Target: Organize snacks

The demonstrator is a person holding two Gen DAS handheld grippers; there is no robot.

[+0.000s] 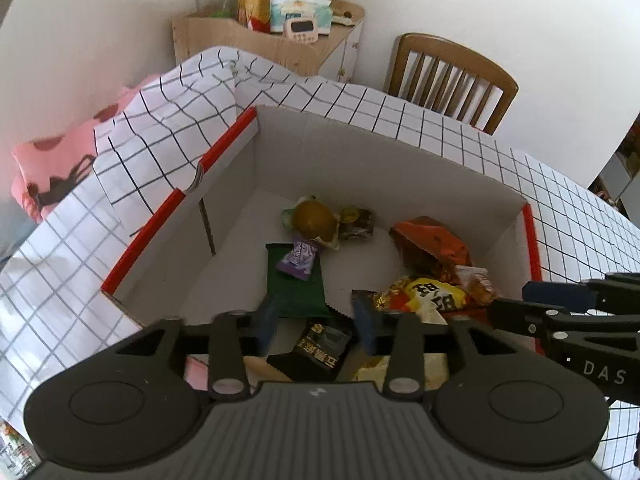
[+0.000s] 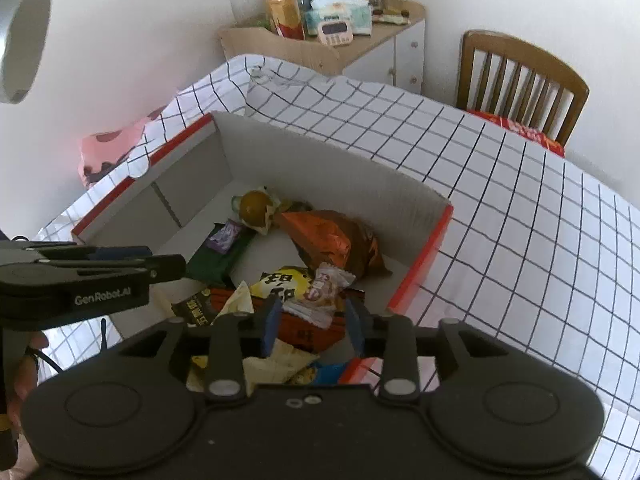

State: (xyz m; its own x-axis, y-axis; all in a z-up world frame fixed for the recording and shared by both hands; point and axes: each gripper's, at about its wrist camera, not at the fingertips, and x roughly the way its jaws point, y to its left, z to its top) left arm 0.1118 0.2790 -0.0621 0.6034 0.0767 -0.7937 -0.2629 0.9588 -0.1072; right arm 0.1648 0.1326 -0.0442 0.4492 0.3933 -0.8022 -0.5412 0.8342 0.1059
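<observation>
Both grippers part-open, empty | left gripper, right gripper inside box rim | far floor bare

Black snack packet half hidden behind blurred left tongs, lettering unreadable.

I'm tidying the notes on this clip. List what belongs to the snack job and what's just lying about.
Belongs to the job:
- white box
- green packet
- purple packet
- orange bag
- yellow packet
- black packet
- left claw, open
- right claw, open

Just lying about:
- wooden chair
- wooden cabinet
- timer
- checked tablecloth
</observation>
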